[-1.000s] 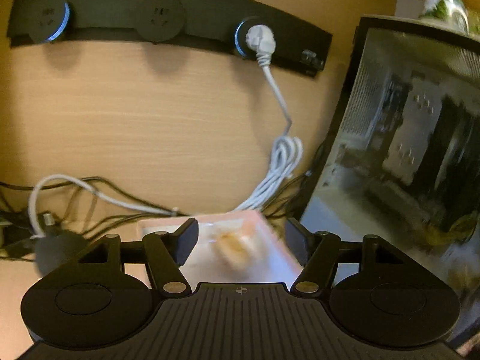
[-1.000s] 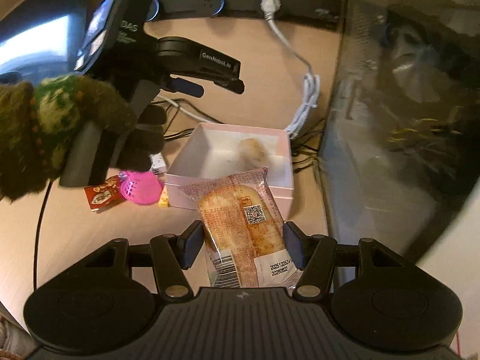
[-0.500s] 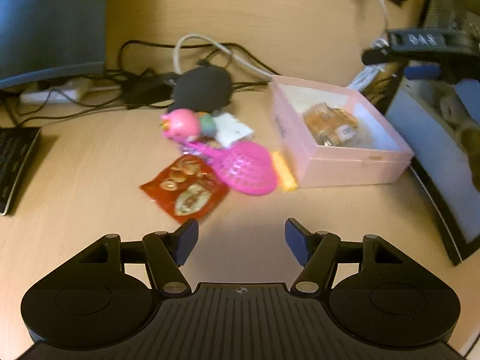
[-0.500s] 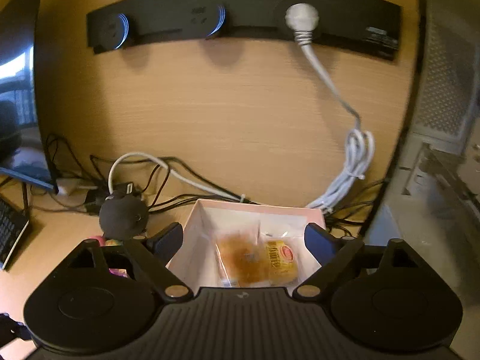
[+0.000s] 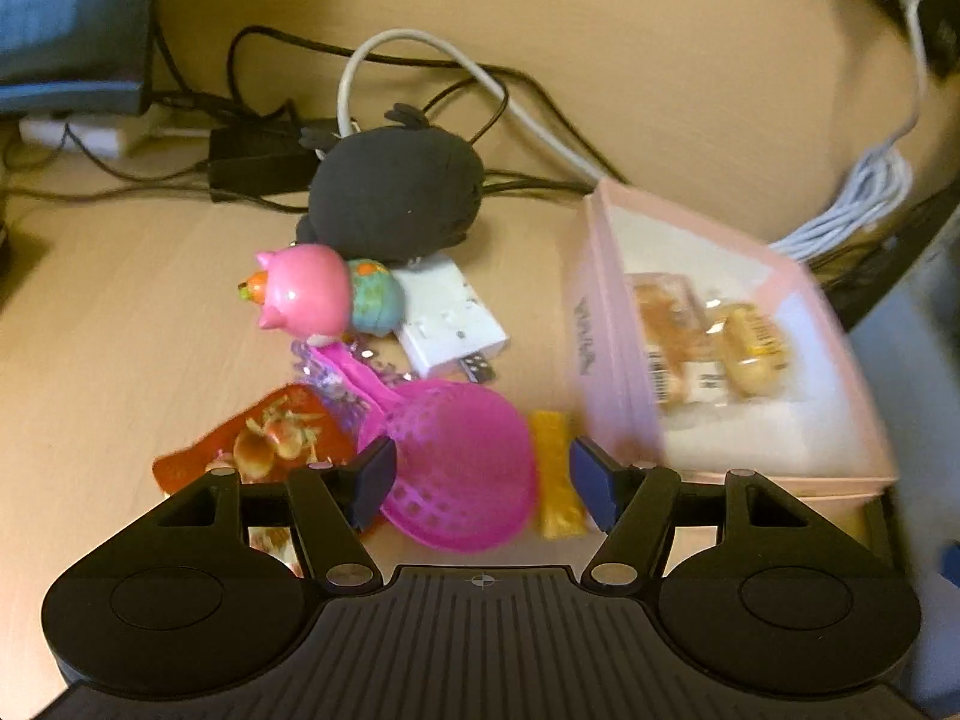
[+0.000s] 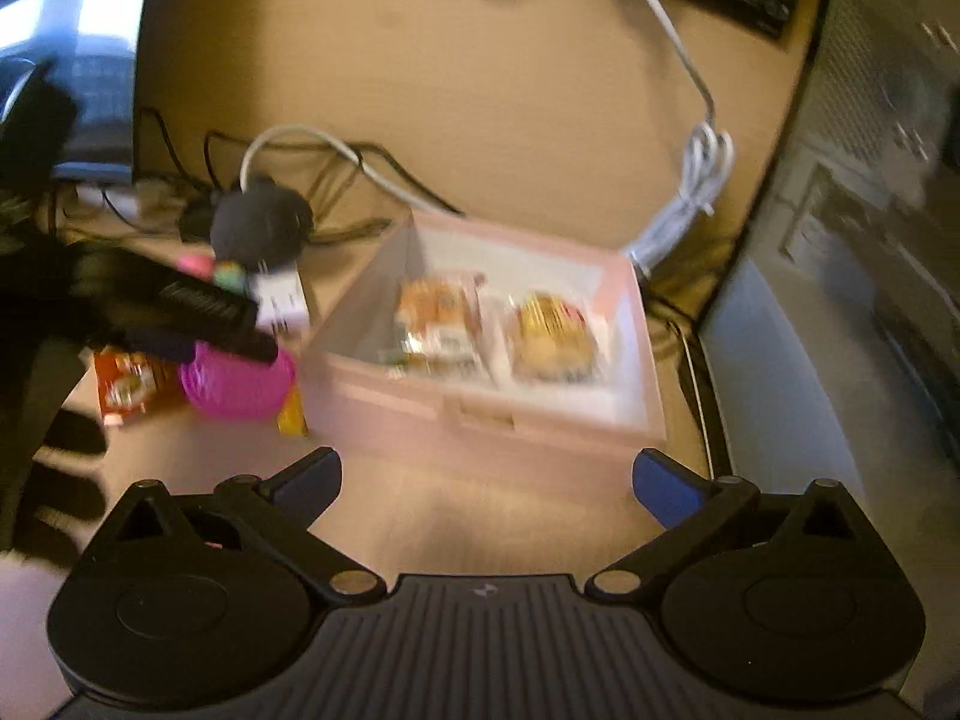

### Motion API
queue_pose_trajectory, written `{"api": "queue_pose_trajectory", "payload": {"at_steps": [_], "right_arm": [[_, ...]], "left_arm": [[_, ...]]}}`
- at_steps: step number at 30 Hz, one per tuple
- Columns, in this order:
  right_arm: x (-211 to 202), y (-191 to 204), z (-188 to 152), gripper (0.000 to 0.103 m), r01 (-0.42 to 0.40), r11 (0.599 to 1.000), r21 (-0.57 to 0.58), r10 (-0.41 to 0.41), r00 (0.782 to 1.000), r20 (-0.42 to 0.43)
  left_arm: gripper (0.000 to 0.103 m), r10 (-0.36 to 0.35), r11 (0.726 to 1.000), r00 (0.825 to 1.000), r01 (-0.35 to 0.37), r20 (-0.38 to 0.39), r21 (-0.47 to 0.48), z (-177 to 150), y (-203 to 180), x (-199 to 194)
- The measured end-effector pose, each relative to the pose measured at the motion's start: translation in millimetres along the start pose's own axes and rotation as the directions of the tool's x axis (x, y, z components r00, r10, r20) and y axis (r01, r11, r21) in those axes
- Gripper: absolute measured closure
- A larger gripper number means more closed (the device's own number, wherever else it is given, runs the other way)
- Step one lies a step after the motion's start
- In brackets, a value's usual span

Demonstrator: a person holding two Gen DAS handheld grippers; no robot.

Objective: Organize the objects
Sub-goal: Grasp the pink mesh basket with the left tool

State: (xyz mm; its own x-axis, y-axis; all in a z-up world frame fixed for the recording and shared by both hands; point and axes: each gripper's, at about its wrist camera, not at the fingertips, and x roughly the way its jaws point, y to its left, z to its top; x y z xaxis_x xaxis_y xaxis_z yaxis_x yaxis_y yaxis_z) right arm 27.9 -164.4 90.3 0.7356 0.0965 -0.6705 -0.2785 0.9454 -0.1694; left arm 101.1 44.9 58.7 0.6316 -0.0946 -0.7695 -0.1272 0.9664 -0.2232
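Note:
A pink box (image 6: 480,414) stands on the desk with two wrapped snacks in it, a baked one (image 6: 438,318) and a yellow one (image 6: 549,339). My right gripper (image 6: 489,468) hangs just in front of the box. Its jaws are opening wide and nothing is between them. My left gripper (image 5: 480,468) is open low over a pink mesh scoop (image 5: 462,462), with a yellow packet (image 5: 555,468) by its right finger. A red snack packet (image 5: 270,438) lies to the left. The box (image 5: 606,324) is to the right.
Behind the scoop lie a pink pig toy (image 5: 303,288), a teal toy (image 5: 375,297), a white adapter (image 5: 450,318) and a black plush (image 5: 396,192). Cables (image 5: 420,60) run along the back. A computer case (image 6: 870,210) stands on the right, and a gloved hand (image 6: 54,324) is on the left.
My right gripper let the baked snack go into the pink box, spread its jaws and drew back. My left gripper swung from the wall to the toy pile and sank toward the scoop.

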Motion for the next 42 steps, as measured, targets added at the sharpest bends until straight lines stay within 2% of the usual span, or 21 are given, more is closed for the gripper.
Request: {"api": "queue_pose_trajectory", "payload": {"at_steps": [3,8,10,12,15,17,20,22,28,31,36,40,42], "right_arm": [[-0.6,-3.3,-8.4,0.0,0.027,0.999,0.018,-0.027,0.999,-0.032],[-10.0,-0.5,-14.9,0.0,0.046,0.999,0.02,-0.045,0.998,-0.038],[-14.8,5.7,-17.4,0.0,0.05,0.999,0.001,-0.05,0.998,-0.032],[-17.4,12.6,-19.7,0.0,0.045,0.999,-0.019,-0.045,0.999,-0.029],[-19.5,24.0,-26.3,0.0,0.012,0.999,-0.04,-0.013,1.0,-0.021],[-13.9,33.0,-29.5,0.0,-0.011,0.999,-0.039,0.009,0.999,-0.046],[3.7,53.5,-28.8,0.0,-0.095,0.995,-0.036,0.09,0.99,-0.105],[15.6,72.1,-23.0,0.0,-0.122,0.992,-0.038,0.117,0.987,-0.113],[43.6,136.7,8.0,0.0,-0.237,0.969,-0.064,0.23,0.967,-0.106],[56.6,169.6,27.3,0.0,-0.257,0.961,-0.1,0.248,0.964,-0.093],[61.0,220.4,40.8,0.0,-0.321,0.918,-0.231,0.312,0.947,-0.077],[65.2,249.7,50.1,0.0,-0.301,0.908,-0.291,0.301,0.953,-0.048],[71.8,262.0,58.0,0.0,-0.301,0.905,-0.3,0.301,0.952,-0.048]], "left_arm": [[0.033,0.054,0.998,0.999,-0.054,0.003,0.016,0.5,0.5,14.6],[0.033,0.023,0.997,0.999,-0.025,0.038,0.068,-0.7,6.5,17.1],[0.033,0.008,0.995,1.0,-0.011,0.03,0.099,-2.5,9.9,13.4],[0.036,-0.01,0.991,0.999,0.005,0.036,0.134,-6.9,15.1,3.2],[0.036,-0.084,0.983,0.994,0.072,0.063,0.17,-16.4,28.5,-22.4],[0.037,-0.114,0.98,0.991,0.101,0.067,0.169,-22.7,41.8,-42.3],[0.037,-0.157,0.975,0.985,0.144,0.066,0.167,-25.0,64.5,-69.0],[0.037,-0.152,0.977,0.984,0.135,0.094,0.166,-26.5,85.5,-87.8],[0.037,-0.127,0.987,0.976,0.107,0.177,0.12,-31.4,141.1,-129.7],[0.037,-0.158,0.987,0.957,0.151,0.241,0.048,-33.1,168.7,-145.8],[0.037,-0.086,0.993,0.931,0.11,0.354,-0.046,-41.8,199.3,-164.0],[0.037,-0.03,0.987,0.933,0.085,0.358,-0.138,-55.7,226.8,-162.7],[0.037,-0.047,0.98,0.932,0.112,0.359,-0.163,-64.8,240.0,-164.7]]}}
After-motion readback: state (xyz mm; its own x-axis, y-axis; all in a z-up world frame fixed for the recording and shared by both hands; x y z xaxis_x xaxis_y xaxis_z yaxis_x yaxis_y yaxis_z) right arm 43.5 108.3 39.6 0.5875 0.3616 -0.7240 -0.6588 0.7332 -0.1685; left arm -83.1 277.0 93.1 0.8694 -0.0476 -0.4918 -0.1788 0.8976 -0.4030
